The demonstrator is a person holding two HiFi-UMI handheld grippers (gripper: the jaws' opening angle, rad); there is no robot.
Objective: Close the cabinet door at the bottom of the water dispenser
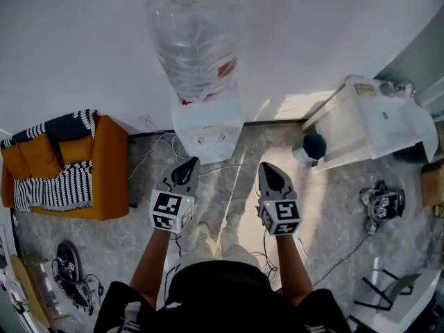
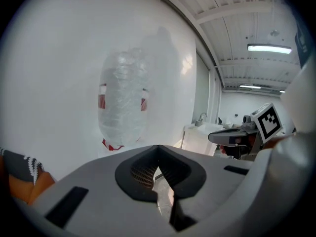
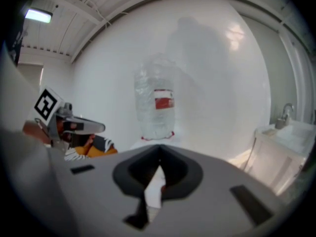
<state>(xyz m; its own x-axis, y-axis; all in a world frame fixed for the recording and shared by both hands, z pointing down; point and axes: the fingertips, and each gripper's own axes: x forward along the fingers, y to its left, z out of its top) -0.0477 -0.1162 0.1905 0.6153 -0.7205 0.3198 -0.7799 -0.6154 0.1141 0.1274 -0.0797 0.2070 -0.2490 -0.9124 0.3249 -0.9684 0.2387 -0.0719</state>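
Note:
The white water dispenser (image 1: 208, 122) stands against the wall with a clear bottle (image 1: 194, 40) on top. From above its lower cabinet door is hidden. My left gripper (image 1: 186, 166) and right gripper (image 1: 270, 172) hang side by side in front of it, both shut and holding nothing. In the left gripper view the left gripper (image 2: 158, 158) points at the bottle (image 2: 122, 107), with the right gripper (image 2: 237, 135) to its right. The right gripper view shows the right gripper's (image 3: 159, 158) tips together below the bottle (image 3: 157, 102).
An orange armchair (image 1: 104, 165) with a striped blanket sits left of the dispenser. A white sink cabinet (image 1: 368, 123) stands to the right, with a dark round object (image 1: 314, 145) beside it. Cables (image 1: 156, 148) trail over the floor, and equipment (image 1: 381, 203) lies at right.

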